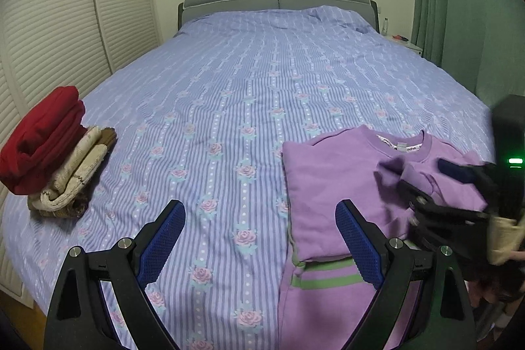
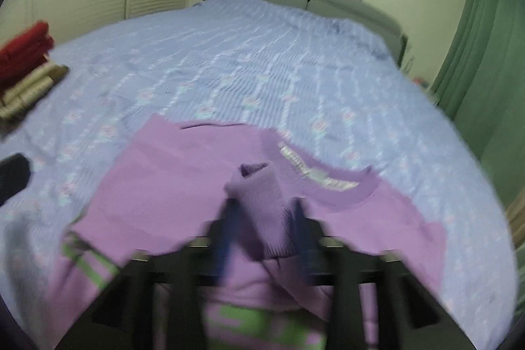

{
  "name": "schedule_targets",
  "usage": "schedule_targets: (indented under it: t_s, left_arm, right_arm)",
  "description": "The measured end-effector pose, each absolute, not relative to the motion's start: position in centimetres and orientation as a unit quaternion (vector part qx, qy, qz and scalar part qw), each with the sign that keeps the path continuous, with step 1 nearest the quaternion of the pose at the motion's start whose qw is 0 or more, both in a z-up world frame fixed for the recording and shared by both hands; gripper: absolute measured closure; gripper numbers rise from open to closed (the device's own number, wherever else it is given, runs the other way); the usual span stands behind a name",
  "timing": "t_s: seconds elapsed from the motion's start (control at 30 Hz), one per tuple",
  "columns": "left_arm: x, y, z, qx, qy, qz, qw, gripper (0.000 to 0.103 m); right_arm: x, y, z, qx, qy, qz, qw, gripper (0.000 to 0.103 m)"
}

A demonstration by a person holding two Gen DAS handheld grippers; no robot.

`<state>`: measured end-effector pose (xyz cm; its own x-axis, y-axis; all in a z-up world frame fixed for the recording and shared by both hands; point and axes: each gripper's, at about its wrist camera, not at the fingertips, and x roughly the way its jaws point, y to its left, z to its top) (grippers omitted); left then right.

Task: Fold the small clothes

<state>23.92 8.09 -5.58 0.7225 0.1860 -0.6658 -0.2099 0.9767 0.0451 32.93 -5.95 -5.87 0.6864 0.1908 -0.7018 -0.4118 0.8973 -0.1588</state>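
Two tools are working: my left tool [image 1: 261,238] is hanging spread wide over the bed [image 1: 229,81], while my right tool [image 2: 265,218] is pinching the cuff [image 2: 262,205] of the soft, light purple sweatshirt [image 1: 328,186] lying on the bed's near right; it is draping limply, so seams grip best.

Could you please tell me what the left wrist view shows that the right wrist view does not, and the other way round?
Only the left wrist view shows the open left gripper, holding nothing, and the bottle beside the headboard. Only the right wrist view shows, though blurred, the right gripper shut on the sweater's cuff. Both show the purple sweater, the bedspread and the folded pile at the left.
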Motion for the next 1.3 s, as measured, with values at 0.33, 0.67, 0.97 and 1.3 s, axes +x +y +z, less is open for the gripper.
schedule_targets:
  t_s: [0.33,0.67,0.97,1.3]
  left_arm:
    - [26.1,5.4,-6.6,-0.06,0.361,-0.033,0.93,0.01]
    - [32.3,0.9,-10.2,-0.195,0.444,-0.117,0.867,0.014]
    - [36.1,0.0,-12.3,-0.248,0.47,-0.095,0.842,0.067]
    - [32.8,0.6,-9.6,-0.208,0.374,-0.159,0.89,0.083]
  right_arm:
    - [28.0,-15.4,-4.1,-0.118,0.344,0.115,0.924,0.03]
    - [27.5,-24.6,-7.8,-0.057,0.408,0.027,0.911,0.03]
    - [28.5,-25.7,-10.6,-0.041,0.435,0.036,0.899,0.03]
    - [29.3,-28.2,-9.1,0.012,0.392,0.023,0.92,0.03]
